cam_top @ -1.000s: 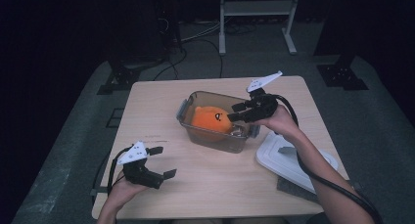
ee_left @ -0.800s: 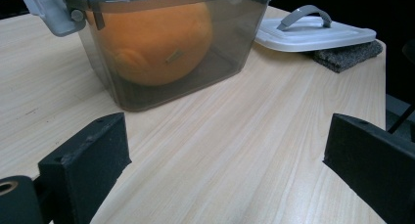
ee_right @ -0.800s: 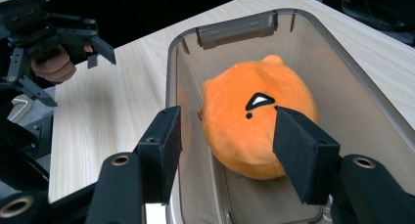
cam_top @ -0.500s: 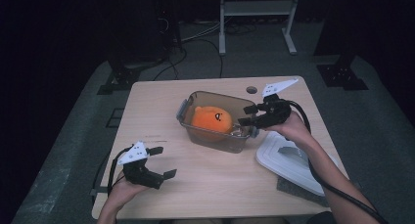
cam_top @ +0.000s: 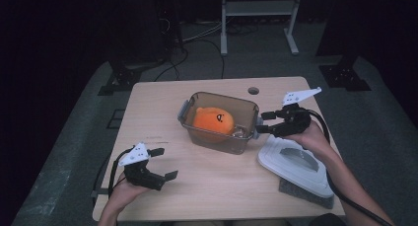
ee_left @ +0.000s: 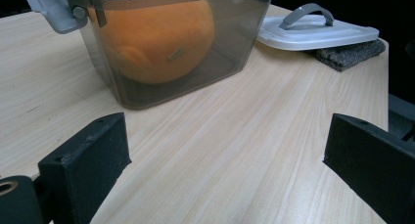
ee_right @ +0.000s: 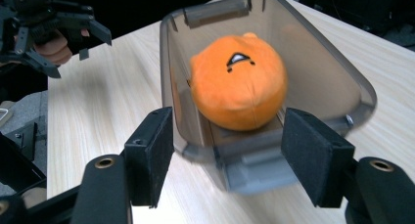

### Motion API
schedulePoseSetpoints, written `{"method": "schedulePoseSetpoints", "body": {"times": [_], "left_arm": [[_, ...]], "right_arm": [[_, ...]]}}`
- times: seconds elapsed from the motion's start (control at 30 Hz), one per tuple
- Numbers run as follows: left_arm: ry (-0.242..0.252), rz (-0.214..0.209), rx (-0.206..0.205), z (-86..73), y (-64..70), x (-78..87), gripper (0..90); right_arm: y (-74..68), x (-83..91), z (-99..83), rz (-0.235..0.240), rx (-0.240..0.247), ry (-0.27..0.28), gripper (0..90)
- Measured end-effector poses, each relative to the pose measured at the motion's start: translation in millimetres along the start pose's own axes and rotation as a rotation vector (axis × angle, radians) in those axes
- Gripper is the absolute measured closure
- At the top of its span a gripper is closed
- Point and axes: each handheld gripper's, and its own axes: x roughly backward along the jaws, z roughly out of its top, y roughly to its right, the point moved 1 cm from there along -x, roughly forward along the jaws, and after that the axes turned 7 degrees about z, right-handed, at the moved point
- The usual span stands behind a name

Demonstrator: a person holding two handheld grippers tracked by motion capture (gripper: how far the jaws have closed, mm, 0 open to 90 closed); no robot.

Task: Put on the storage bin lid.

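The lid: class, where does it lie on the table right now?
In the high view the lid lies at the table's right front, on a grey pad, just right of the tub and beside the right tool.

A pale wooden table (cam_top: pixel 162 112) carries a clear plastic bin (cam_top: pixel 219 139) mid-top, and a white lid (cam_top: pixel 293 164) on a grey pad (cam_top: pixel 301 192) at its right edge.

High view overhead, facing forward-down; both gripper views low, close, sharing the container (cam_top: pixel 219 122) (ee_left: pixel 161 43) (ee_right: pixel 264 87).
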Motion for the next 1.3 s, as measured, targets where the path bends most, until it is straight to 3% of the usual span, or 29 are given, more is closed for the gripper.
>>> {"method": "schedulePoseSetpoints", "body": {"times": [0.6, 1.3], "left_arm": [[-0.001, 0.001, 0.001, 0.4, 0.4, 0.2, 2.3], [-0.011, 0.000, 0.001, -0.9, 2.3, -1.7, 2.2]], "right_arm": [[7.4, 22.7, -51.3, -0.040, -0.090, 0.009, 34.6], [11.4, 37.0, -107.5, -0.086, -0.146, -0.012, 34.3]]}}
